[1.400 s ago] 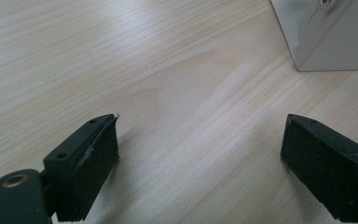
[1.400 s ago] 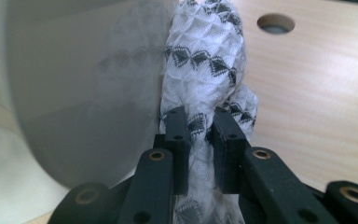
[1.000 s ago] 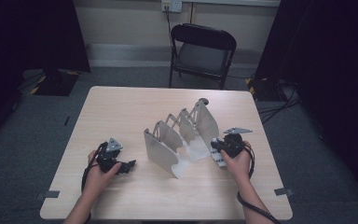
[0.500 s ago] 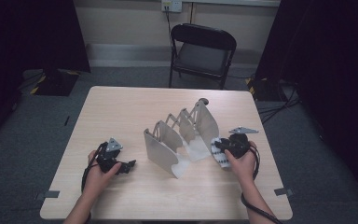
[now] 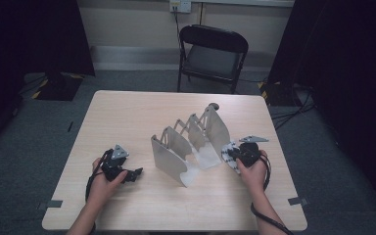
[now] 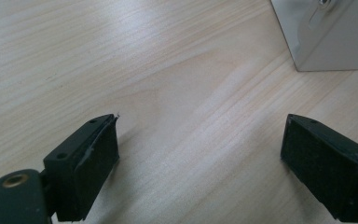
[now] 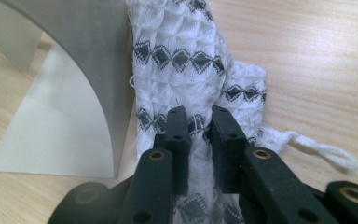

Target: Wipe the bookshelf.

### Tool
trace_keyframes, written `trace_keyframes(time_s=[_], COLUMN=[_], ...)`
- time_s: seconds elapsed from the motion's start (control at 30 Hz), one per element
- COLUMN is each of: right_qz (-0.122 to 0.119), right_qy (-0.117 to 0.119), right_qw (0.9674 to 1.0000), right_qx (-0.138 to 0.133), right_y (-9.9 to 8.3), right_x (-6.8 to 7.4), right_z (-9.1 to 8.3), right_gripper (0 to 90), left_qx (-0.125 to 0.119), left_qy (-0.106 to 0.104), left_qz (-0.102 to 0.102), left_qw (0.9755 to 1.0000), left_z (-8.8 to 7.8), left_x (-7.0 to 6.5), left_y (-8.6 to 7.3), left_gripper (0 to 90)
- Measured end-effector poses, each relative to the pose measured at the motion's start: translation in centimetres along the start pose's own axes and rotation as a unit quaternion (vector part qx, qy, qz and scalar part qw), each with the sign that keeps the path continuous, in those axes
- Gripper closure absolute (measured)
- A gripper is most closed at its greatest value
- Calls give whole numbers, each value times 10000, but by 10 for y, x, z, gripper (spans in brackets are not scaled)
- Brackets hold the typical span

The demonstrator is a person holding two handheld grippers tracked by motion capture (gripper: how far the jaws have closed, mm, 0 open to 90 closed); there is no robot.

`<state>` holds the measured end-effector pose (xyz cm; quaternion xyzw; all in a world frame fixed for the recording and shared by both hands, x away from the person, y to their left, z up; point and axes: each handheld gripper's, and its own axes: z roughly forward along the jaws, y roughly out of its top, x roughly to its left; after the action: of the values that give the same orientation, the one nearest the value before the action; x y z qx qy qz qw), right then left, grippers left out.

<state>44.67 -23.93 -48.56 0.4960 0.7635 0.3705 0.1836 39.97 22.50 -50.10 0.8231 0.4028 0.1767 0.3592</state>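
One wooden table [image 5: 142, 117] carries a folding metal rack [image 5: 188, 142], against whose end plate lies a white patterned cloth [image 7: 186, 60] (pinched by the right claw [image 7: 200, 123], just closing), while the left claw [image 6: 200, 154] gapes empty.

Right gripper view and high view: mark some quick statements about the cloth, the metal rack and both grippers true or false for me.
1. The right gripper has its fingers closed on the white patterned cloth. True.
2. The cloth hangs over the top of the metal rack. False: it lies on the table beside the rack's end plate.
3. The left gripper holds a corner of the rack. False: its fingers stand wide apart over bare wood, holding nothing.
4. A black folding chair stands beyond the table's far edge. True.
5. The cloth has a loop at one corner. True.
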Motion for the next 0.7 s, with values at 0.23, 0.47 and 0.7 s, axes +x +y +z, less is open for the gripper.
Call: trace_keyframes(time_s=[0.23,0.47,0.7], right_qz=[49,120,50], right_qy=[67,70,122], right_qw=[10000,9999,9994], right_qx=[20,-92,-311], right_y=[5,20,47], right_x=[-3,-3,2], right_z=[-10,-32,-62], right_gripper=[800,801,802], left_qx=[-3,-3,0], left_qy=[-2,-3,0], left_qz=[1,-1,-1], left_qw=[10000,10000,10000], left_z=[0,0,0], left_x=[0,0,0], left_y=[0,0,0], left_gripper=[109,109,109])
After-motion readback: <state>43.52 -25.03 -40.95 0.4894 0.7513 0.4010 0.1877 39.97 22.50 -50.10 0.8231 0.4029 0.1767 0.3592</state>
